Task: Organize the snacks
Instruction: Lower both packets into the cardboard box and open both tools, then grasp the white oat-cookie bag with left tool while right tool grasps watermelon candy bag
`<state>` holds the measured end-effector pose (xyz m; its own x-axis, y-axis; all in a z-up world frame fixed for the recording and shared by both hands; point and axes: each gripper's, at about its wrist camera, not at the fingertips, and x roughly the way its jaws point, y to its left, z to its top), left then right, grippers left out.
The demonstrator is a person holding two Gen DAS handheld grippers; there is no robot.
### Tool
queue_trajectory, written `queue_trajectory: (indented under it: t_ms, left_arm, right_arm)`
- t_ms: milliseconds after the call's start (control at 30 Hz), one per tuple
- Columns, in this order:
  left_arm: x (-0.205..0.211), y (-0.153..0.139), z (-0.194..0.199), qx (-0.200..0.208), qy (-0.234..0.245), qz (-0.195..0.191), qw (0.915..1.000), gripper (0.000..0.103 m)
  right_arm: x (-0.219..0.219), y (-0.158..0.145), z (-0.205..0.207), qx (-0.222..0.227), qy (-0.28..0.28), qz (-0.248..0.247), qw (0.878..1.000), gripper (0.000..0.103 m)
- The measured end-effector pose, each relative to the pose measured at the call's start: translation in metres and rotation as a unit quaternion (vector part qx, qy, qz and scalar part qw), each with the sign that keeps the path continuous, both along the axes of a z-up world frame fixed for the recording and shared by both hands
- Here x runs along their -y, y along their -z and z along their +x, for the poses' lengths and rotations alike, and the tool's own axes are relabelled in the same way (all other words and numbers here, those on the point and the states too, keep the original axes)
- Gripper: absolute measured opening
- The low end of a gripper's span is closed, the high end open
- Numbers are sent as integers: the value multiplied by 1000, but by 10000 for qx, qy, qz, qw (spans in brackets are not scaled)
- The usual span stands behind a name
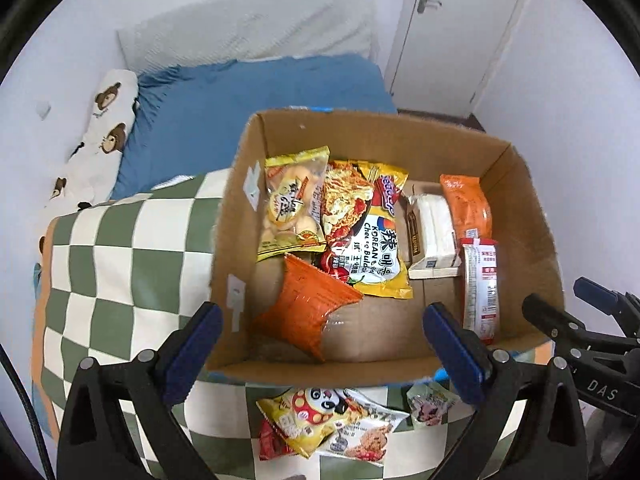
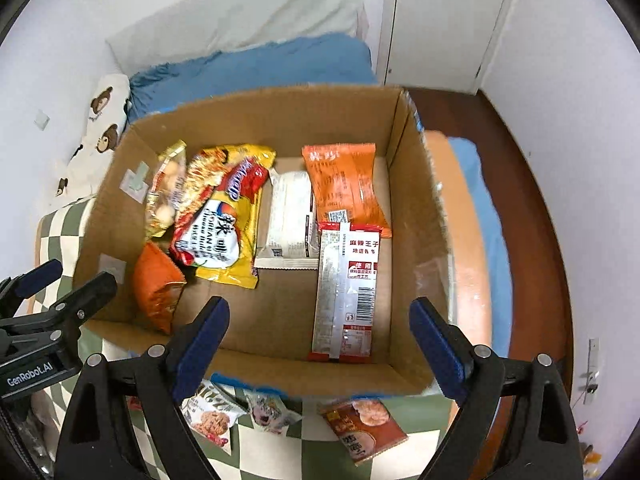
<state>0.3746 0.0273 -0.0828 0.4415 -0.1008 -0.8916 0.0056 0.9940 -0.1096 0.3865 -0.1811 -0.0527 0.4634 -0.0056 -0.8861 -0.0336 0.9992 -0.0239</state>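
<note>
While both pairs of tongs hang spread wide and empty over the near edge, the left tongs (image 1: 320,344) and right tongs (image 2: 320,340) look down into a cardboard box (image 2: 280,120) on the checkered blanket (image 1: 120,240). Inside lie a yellow noodle packet (image 1: 376,240), an orange bag (image 1: 308,312) and a red-and-white packet (image 2: 346,292). More snack packets (image 1: 320,420) lie on the blanket just in front of the box.
</note>
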Motion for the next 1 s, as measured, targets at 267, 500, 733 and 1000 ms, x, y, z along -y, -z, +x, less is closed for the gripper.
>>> queue_trajectory:
  t_ms: [267, 500, 733, 1000]
  left_arm:
    - [4, -43, -48, 666, -2, 105, 9977, 103]
    - [6, -71, -81, 990, -4, 53, 9951, 103]
    - [4, -52, -124, 684, 13, 96, 9976, 103]
    - [-4, 73, -201, -851, 262, 693, 9936, 103]
  right_arm:
    - [-2, -48, -52, 560, -44, 80, 9984, 93]
    - [-2, -76, -90, 859, -3, 338, 9957, 93]
    - [1, -52, -133, 314, 43, 799, 9963, 93]
    - [-23, 99, -224, -1904, -324, 970, 9764, 93]
